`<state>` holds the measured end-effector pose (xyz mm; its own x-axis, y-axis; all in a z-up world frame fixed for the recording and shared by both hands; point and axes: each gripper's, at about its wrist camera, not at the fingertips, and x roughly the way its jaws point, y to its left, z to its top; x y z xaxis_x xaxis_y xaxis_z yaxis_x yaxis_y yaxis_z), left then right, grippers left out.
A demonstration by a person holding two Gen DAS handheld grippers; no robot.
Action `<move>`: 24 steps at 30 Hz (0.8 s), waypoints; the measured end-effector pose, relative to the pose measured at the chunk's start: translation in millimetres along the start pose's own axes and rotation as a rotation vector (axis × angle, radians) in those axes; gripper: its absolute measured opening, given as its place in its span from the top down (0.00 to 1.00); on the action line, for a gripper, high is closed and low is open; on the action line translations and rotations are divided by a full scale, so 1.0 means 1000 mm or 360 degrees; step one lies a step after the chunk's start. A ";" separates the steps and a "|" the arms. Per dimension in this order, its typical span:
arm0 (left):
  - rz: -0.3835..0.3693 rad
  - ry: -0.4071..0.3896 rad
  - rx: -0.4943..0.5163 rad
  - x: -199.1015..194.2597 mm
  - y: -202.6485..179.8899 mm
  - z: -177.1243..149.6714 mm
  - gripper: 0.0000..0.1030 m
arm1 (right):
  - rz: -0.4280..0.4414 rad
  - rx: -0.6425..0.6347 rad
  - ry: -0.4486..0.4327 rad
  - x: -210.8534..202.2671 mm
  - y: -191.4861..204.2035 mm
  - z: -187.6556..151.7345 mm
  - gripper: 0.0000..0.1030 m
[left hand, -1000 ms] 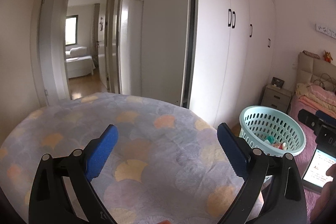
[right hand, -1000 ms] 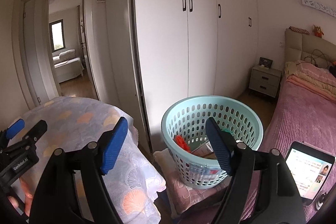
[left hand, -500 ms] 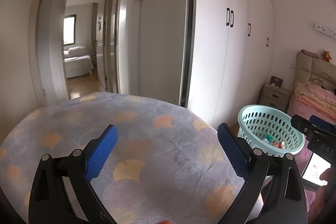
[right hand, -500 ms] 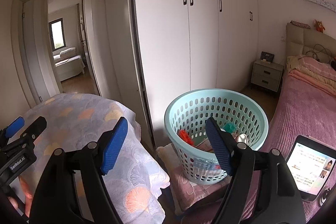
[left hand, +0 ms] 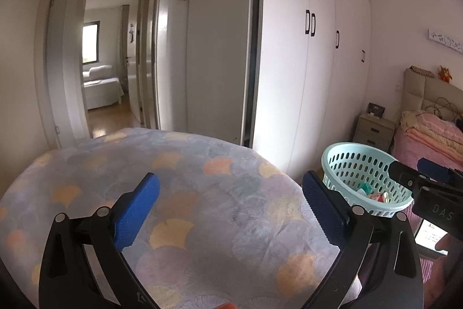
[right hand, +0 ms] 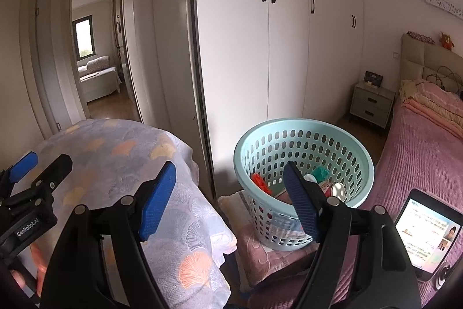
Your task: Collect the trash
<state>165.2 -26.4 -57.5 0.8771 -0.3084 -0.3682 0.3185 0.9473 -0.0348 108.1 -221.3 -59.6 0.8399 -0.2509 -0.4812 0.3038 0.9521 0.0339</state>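
A light-blue perforated basket (right hand: 303, 161) stands on a folded pink cloth and holds several pieces of trash (right hand: 318, 181), red, green and white. It also shows in the left wrist view (left hand: 361, 178) at the right. My right gripper (right hand: 230, 193) is open and empty, hovering just in front of the basket. My left gripper (left hand: 230, 201) is open and empty above a round table with a fan-patterned cloth (left hand: 179, 187). No trash shows on the cloth.
White wardrobe doors (right hand: 260, 48) stand behind the basket. A pink bed (right hand: 419, 152) lies at the right with a lit phone (right hand: 428, 230) on it. A nightstand (right hand: 373, 103) is beyond. An open doorway (left hand: 107, 77) lies at the left.
My right gripper has drifted a little further from the basket and into the left wrist view. Both grippers stay open and empty.
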 end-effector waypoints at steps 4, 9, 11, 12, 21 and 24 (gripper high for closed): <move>-0.0002 0.0005 0.0006 0.001 -0.001 0.000 0.07 | 0.0009 0.0017 0.0010 0.001 -0.002 0.000 0.29; 0.0004 0.0010 0.0003 0.001 -0.002 0.000 0.07 | 0.0004 0.0020 0.0003 0.000 -0.003 0.000 0.29; 0.0007 0.0009 0.0004 0.001 -0.002 0.000 0.07 | 0.0005 0.0019 -0.0002 0.000 -0.003 0.000 0.29; 0.0005 0.0008 0.0004 0.001 -0.002 0.000 0.07 | 0.0005 0.0016 -0.0006 -0.001 -0.003 0.000 0.29; 0.0006 0.0010 0.0005 0.001 -0.003 -0.001 0.07 | 0.0005 0.0006 -0.0019 -0.002 0.000 0.000 0.29; 0.0001 0.0012 0.0005 0.000 -0.003 0.000 0.07 | 0.0007 0.0008 -0.0018 -0.003 0.001 -0.001 0.29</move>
<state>164.4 -29.2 -57.8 0.8747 -0.3070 -0.3750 0.3190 0.9472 -0.0314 105.5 -219.3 -59.0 0.8463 -0.2484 -0.4713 0.3022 0.9524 0.0406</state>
